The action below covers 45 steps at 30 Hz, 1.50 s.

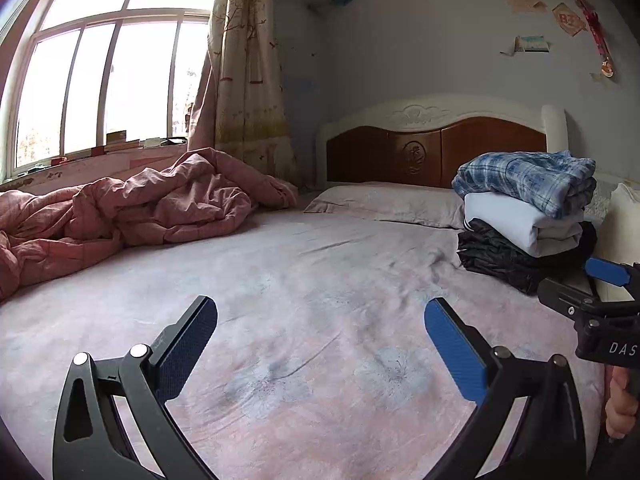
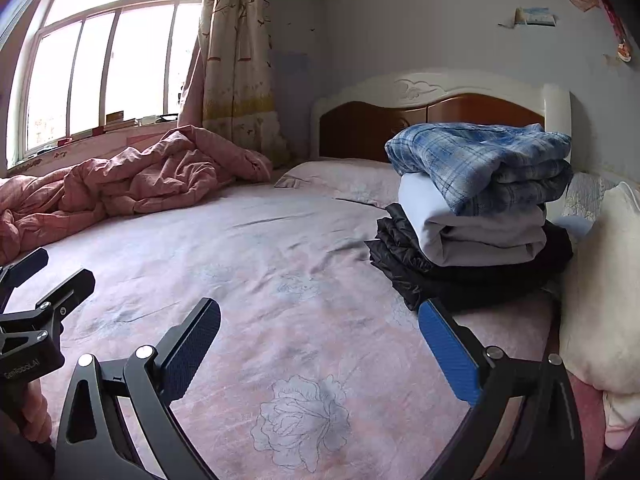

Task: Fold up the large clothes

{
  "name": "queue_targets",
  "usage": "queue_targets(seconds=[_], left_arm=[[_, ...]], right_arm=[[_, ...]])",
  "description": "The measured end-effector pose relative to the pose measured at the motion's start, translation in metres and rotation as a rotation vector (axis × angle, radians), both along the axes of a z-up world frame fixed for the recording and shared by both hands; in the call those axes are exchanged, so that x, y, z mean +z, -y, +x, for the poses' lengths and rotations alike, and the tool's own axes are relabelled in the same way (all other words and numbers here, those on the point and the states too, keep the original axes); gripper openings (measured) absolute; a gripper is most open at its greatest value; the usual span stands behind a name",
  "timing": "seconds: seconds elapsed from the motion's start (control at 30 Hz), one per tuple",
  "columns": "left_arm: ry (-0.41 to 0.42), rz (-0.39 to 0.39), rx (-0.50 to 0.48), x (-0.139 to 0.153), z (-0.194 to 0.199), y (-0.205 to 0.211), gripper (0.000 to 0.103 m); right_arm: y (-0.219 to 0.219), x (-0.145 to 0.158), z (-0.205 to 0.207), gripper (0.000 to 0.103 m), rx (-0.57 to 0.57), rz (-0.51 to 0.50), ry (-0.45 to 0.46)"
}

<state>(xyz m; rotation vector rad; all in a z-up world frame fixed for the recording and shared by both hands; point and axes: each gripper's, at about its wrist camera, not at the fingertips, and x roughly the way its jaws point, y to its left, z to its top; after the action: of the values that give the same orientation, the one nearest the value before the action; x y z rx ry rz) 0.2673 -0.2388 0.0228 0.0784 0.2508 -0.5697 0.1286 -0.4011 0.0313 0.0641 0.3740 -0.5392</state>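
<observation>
A stack of three folded clothes stands on the bed at the right: a blue plaid shirt (image 1: 532, 178) (image 2: 480, 160) on top, a white garment (image 1: 520, 224) (image 2: 472, 228) in the middle, a black garment (image 1: 504, 260) (image 2: 440, 276) at the bottom. My left gripper (image 1: 320, 312) is open and empty, above the pink floral bedsheet (image 1: 300, 280). My right gripper (image 2: 320, 316) is open and empty, just in front and left of the stack; it also shows at the right edge of the left wrist view (image 1: 580, 284). The left gripper shows at the left edge of the right wrist view (image 2: 48, 272).
A crumpled pink quilt (image 1: 132, 204) (image 2: 132, 184) lies along the left side under the window. A pillow (image 1: 392, 200) lies by the wooden headboard (image 1: 432, 148). A cream cushion (image 2: 604, 300) sits right of the stack.
</observation>
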Motion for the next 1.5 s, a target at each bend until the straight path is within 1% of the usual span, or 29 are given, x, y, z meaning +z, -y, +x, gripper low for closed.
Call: queue_targets(seconds=[0.27, 0.6, 1.5], left_arm=[[0.0, 0.0, 0.0, -0.0006, 0.0, -0.0004, 0.103], [-0.007, 0.003, 0.007, -0.0013, 0.0019, -0.0014, 0.103], [-0.014, 0.012, 0.013, -0.0022, 0.0026, -0.001, 0.103]], right_arm=[[-0.0102, -0.0014, 0.0037, 0.101, 0.01, -0.039, -0.015], [-0.0086, 0.0004, 0.0028, 0.101, -0.004, -0.033, -0.017], [-0.0089, -0.0005, 0.0038, 0.101, -0.001, -0.028, -0.021]])
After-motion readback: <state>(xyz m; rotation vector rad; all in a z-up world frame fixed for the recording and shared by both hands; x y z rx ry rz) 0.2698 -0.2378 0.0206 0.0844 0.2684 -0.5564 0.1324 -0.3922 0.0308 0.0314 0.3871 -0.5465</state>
